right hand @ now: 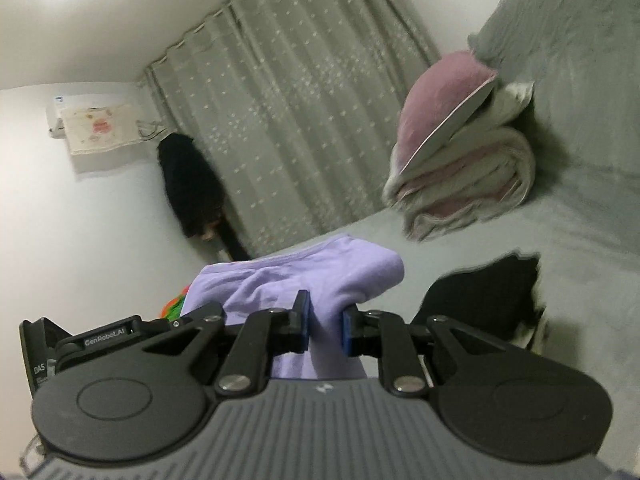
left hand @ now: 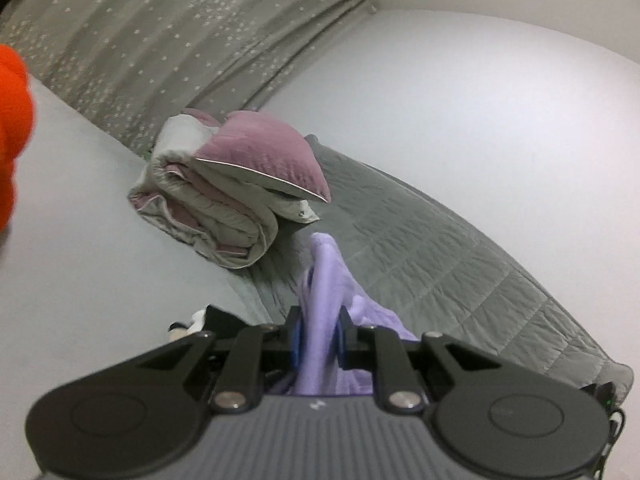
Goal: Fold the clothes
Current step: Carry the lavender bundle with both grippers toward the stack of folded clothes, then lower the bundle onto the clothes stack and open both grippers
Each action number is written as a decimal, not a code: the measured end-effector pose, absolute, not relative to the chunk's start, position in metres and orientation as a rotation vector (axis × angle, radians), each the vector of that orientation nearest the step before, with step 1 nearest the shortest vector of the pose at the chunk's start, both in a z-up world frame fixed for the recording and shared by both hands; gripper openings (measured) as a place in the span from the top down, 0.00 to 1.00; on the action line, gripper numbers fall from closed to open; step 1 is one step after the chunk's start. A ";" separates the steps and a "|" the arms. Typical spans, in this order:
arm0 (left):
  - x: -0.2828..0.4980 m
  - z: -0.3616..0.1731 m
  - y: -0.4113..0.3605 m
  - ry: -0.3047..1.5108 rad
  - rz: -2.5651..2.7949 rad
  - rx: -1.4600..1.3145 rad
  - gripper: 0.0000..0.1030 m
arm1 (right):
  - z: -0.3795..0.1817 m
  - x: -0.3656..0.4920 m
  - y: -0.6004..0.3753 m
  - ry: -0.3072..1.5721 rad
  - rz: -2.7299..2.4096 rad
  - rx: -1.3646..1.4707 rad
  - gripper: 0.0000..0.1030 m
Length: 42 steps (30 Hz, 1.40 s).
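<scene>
We are holding the soft lilac cotton garment (right hand: 304,272) clenched in both the left gripper (left hand: 319,338) and the right gripper (right hand: 325,322), lifted above the grey quilted bed (left hand: 420,248), and should be keeping it taut and level before laying it flat.

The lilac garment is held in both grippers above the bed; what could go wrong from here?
1. The left gripper and the right gripper each pinch a bunched wad of the lilac garment, not a flat edge, so it may hang twisted and fold unevenly.
2. The black cloth lies on the grey bedspread close by; the garment may land on it.
3. The folded quilt with the pink pillow on top takes up bed space ahead.
</scene>
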State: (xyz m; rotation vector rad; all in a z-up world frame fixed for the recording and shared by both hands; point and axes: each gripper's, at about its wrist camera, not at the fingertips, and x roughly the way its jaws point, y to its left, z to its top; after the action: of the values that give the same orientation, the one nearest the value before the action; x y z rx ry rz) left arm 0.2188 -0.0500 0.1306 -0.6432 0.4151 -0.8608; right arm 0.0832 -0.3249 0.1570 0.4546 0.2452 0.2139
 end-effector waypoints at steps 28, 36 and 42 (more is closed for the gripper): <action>0.359 0.039 -0.154 0.596 -0.611 -0.501 0.66 | 0.066 0.226 -0.440 0.477 -0.181 0.377 0.67; 0.350 0.061 -0.148 0.591 -0.603 -0.482 0.61 | 0.085 0.215 -0.434 0.438 -0.166 0.341 0.64; 0.316 0.087 -0.145 0.609 -0.588 -0.383 0.56 | 0.096 0.196 -0.425 0.450 -0.163 0.347 0.64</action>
State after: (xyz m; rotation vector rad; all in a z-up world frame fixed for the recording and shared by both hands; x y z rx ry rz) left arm 0.3156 -0.1446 0.0871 -0.3832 0.6090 -0.5881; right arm 0.1959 -0.4250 0.0965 0.3474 0.4498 -0.1628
